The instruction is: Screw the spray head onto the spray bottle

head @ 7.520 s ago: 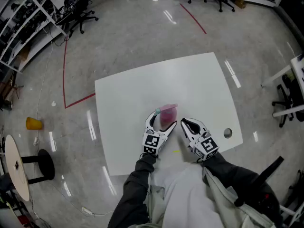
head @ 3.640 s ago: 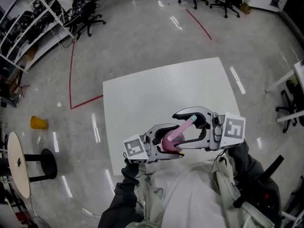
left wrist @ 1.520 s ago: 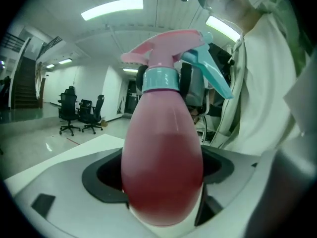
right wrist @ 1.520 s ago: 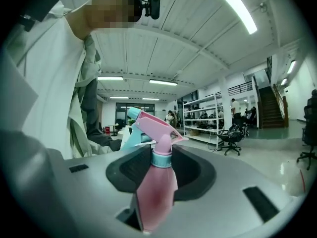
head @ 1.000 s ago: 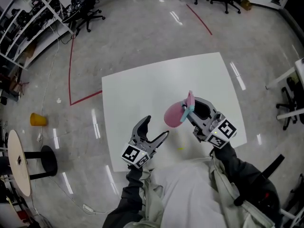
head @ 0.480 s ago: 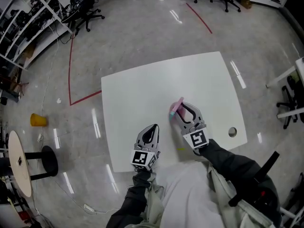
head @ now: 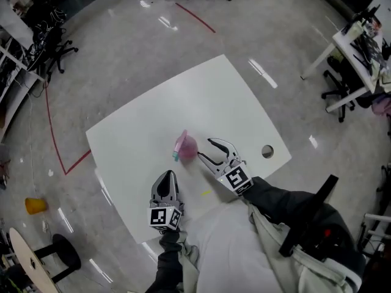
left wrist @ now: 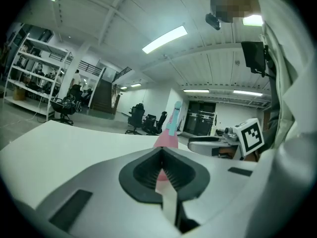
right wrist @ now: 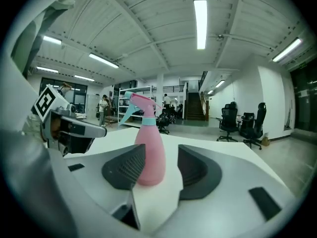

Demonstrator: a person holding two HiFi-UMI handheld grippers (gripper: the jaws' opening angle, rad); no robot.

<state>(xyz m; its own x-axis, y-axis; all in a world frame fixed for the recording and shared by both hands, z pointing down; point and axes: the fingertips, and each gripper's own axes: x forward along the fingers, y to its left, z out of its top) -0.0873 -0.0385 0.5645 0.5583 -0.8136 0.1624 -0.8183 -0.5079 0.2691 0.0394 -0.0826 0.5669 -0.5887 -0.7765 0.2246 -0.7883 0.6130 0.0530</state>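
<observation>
While the pink spray bottle (head: 186, 146) is stood upright on the white table (head: 201, 96), spray head (right wrist: 136, 105) already fitted, the right gripper (head: 206, 149) is held with its jaws, which have just been opening, flanking it without pressing; the left gripper (head: 166, 177) is closed on nothing. Light, smooth plastic is judged slippery and squeezable; the body is best gripped low, the head at its collar

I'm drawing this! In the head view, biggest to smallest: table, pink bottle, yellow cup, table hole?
1. Table
2. Bottle and cup: they look about alike, and the cup is farther off, on the floor, so I won't rank them.
3. Hole
</observation>
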